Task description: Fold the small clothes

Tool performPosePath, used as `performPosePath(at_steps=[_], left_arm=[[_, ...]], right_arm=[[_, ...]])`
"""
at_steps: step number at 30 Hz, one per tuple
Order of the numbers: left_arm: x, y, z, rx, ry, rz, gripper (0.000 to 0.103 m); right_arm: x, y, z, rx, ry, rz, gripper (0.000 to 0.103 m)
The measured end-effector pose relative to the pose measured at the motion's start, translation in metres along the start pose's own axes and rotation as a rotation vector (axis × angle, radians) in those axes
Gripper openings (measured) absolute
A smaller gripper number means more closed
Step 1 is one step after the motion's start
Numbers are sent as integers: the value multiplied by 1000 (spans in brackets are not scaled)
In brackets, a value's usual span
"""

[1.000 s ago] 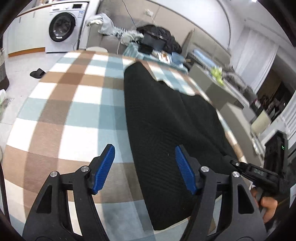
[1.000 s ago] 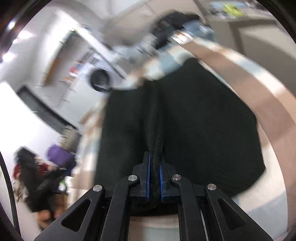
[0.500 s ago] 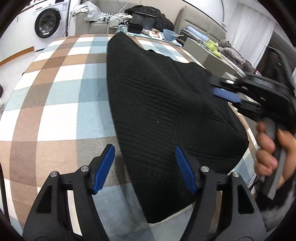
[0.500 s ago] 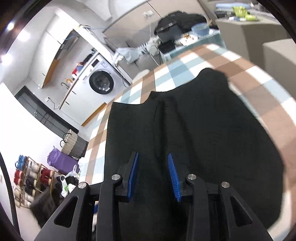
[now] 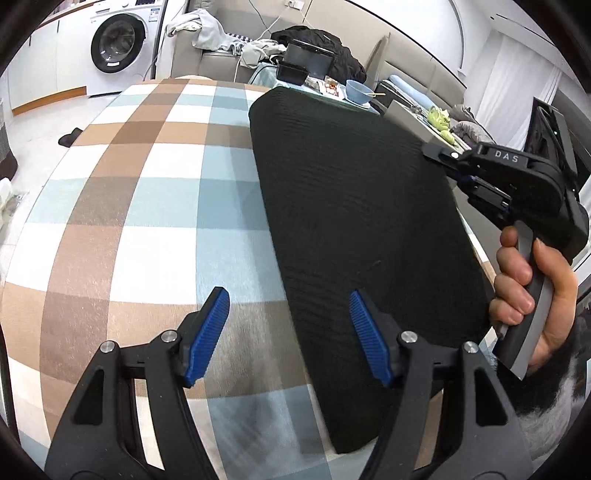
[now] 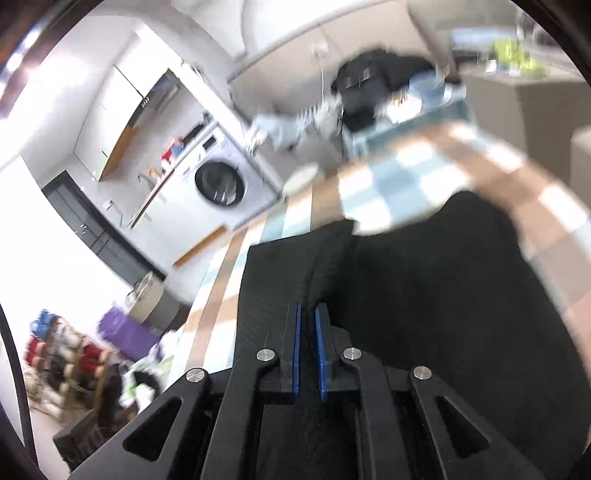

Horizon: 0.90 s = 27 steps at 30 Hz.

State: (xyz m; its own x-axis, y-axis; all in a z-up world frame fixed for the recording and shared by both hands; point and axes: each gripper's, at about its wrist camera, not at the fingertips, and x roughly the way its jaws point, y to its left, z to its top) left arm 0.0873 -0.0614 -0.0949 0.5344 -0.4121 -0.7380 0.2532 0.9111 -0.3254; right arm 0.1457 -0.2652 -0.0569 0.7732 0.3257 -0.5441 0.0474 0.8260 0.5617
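A black knit garment point(image 5: 354, 221) lies flat on the checked table cover point(image 5: 140, 206), folded along its length, on the right half. My left gripper point(image 5: 288, 332) is open over the garment's near left edge and holds nothing. My right gripper point(image 5: 458, 170) shows in the left wrist view at the garment's right edge, held by a hand. In the right wrist view the garment point(image 6: 424, 295) fills the lower frame, and the right gripper point(image 6: 307, 332) has its blue pads nearly together with a thin gap and no cloth seen between them.
A washing machine point(image 5: 118, 44) stands at the back left. A sofa with clothes point(image 5: 221, 33) and a side table with a blue bowl point(image 5: 356, 90) lie behind the table. A dark slipper point(image 5: 70, 136) is on the floor.
The right gripper let go of the garment, opened, then closed almost fully and moved to the garment's right edge. The left gripper stayed open and shifted slightly.
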Motion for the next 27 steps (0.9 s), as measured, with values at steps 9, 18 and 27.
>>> performPosePath(at_steps=[9,18,27], left_arm=[[8,-3,0,-20,15,8,65],[16,-14,-11,-8,50,-21,65],[12,-19,-9,12,27,-13,65]], right_arm=[[15,-38,-11,102,159,-100,33],[-46,-54,-83,119,229,60,40],[-83,-32,-95,-44,18,117,5]])
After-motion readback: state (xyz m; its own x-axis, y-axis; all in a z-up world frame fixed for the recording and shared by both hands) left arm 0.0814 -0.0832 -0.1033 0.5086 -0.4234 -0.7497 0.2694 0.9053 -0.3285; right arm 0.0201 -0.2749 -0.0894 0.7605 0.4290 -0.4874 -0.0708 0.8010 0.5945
